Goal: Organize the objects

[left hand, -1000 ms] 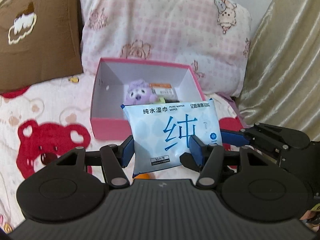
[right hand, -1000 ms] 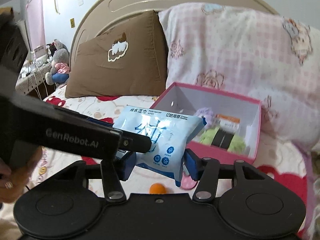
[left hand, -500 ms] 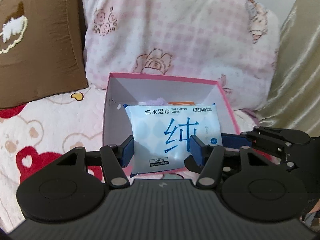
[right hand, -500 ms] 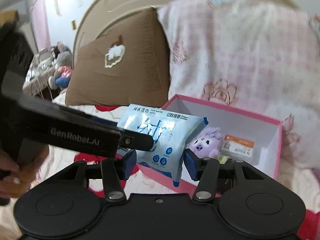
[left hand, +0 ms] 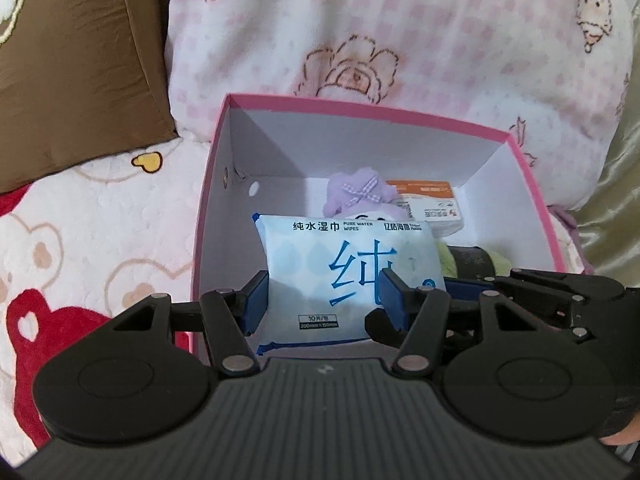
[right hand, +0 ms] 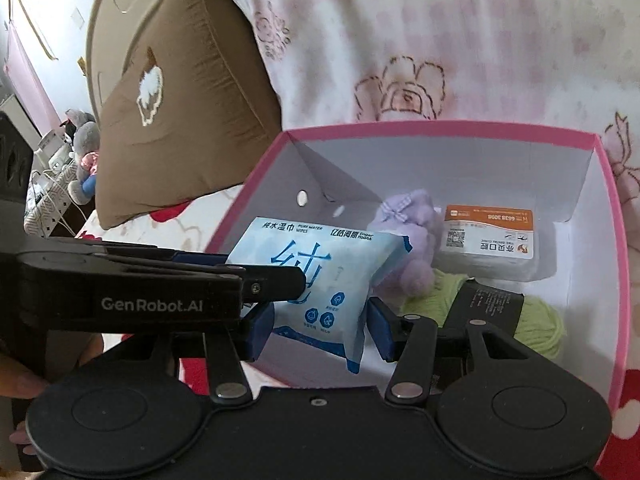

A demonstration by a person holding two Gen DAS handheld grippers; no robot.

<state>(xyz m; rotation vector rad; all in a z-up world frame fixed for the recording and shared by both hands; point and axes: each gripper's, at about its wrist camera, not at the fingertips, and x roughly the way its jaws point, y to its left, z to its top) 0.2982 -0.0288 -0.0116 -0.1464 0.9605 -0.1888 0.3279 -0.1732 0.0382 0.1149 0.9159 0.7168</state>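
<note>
A pale blue pack of wet wipes (left hand: pixel 348 264) hangs over the open pink box (left hand: pixel 360 104), and both grippers grip it. My left gripper (left hand: pixel 324 300) is shut on its lower part; my right gripper reaches in from the right (left hand: pixel 540 296) to the pack's edge. In the right wrist view my right gripper (right hand: pixel 320 330) is shut on the pack (right hand: pixel 320 264), with the left gripper's arm (right hand: pixel 160 280) coming in from the left. Inside the box (right hand: pixel 440 126) lie a purple plush (right hand: pixel 412 220), an orange-and-white packet (right hand: pixel 488 240) and green yarn (right hand: pixel 540 320).
The box sits on a bear-print bedsheet (left hand: pixel 80 240) against a pink patterned pillow (left hand: pixel 400 32). A brown pillow (right hand: pixel 180 120) leans at the left, a gold curtain (left hand: pixel 616 200) hangs at the right. Stuffed toys (right hand: pixel 84 148) sit on a far bedside table.
Both grippers have carried the wipes pack forward and down, from in front of the box to over its inside. The box now fills much more of both views.
</note>
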